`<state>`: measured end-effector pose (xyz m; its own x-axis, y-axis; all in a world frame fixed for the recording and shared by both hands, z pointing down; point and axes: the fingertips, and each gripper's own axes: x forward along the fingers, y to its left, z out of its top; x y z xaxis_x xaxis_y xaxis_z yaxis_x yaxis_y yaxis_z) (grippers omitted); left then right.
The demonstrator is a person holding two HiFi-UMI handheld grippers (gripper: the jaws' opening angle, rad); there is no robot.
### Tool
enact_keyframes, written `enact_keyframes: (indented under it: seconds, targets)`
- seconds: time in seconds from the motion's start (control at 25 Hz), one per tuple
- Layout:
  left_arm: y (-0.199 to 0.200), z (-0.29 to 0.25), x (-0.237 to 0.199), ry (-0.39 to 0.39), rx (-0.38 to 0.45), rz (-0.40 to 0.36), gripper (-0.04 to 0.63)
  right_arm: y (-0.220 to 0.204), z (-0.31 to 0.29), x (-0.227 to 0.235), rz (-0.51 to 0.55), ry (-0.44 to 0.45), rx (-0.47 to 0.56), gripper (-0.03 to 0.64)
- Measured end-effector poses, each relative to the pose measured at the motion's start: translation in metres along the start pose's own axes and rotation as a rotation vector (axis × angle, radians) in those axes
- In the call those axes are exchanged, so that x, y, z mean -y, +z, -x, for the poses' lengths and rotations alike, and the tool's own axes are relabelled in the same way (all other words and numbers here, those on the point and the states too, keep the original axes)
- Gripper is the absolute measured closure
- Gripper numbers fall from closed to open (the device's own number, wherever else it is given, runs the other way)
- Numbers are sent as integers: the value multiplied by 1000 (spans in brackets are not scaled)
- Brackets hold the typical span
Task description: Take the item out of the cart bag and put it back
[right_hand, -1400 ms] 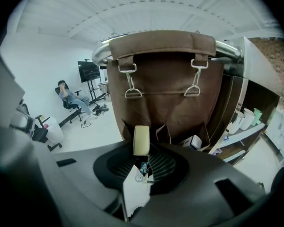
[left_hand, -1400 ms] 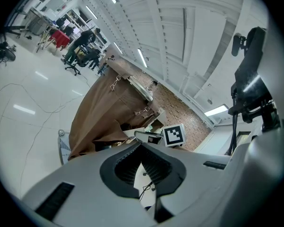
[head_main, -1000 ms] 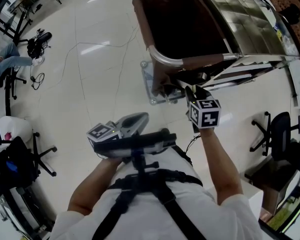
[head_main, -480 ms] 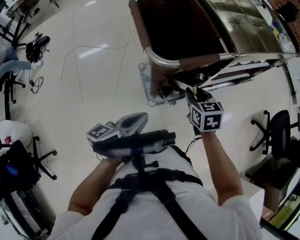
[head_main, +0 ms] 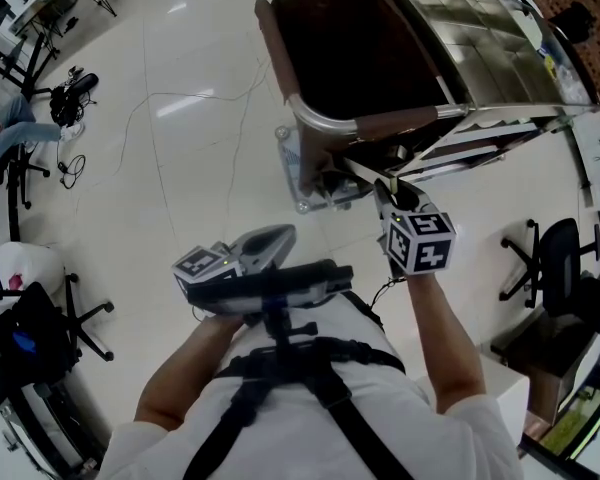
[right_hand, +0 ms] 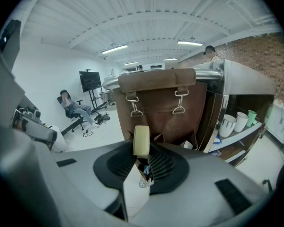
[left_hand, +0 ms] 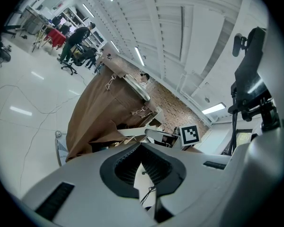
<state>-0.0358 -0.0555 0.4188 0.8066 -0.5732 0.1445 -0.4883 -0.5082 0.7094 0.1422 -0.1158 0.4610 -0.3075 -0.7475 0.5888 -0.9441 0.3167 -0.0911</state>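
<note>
Holding the item steady looks like the whole job just now. The right gripper has its jaws closed partway onto it, pinching the lower part. It sits just in front of the bag, low down by the front pockets and well below the bag's rim.

I'd say the item is out of the bag and the return is still to come. To do that well, she should keep the pinch firm and bring the item straight over the pocket mouth. The thin edge should line up with the slot before anything goes down, so it doesn't catch on the flap.

The item is a pale, flat piece. Its long axis stands upright out of the jaws, its free end pointing up toward the bag's buckles, and its narrow edge faces back along the gripper.

The left gripper is well back from the bag, near her chest. Its jaws are together with nothing between them.
</note>
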Motion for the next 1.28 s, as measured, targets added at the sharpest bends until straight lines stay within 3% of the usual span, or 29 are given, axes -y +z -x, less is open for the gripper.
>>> enact_keyframes:
  seconds: [1.28]
  targets:
    - [-4,-3,5,-5,2,6,595,10,55,6,-91,-3,101,541]
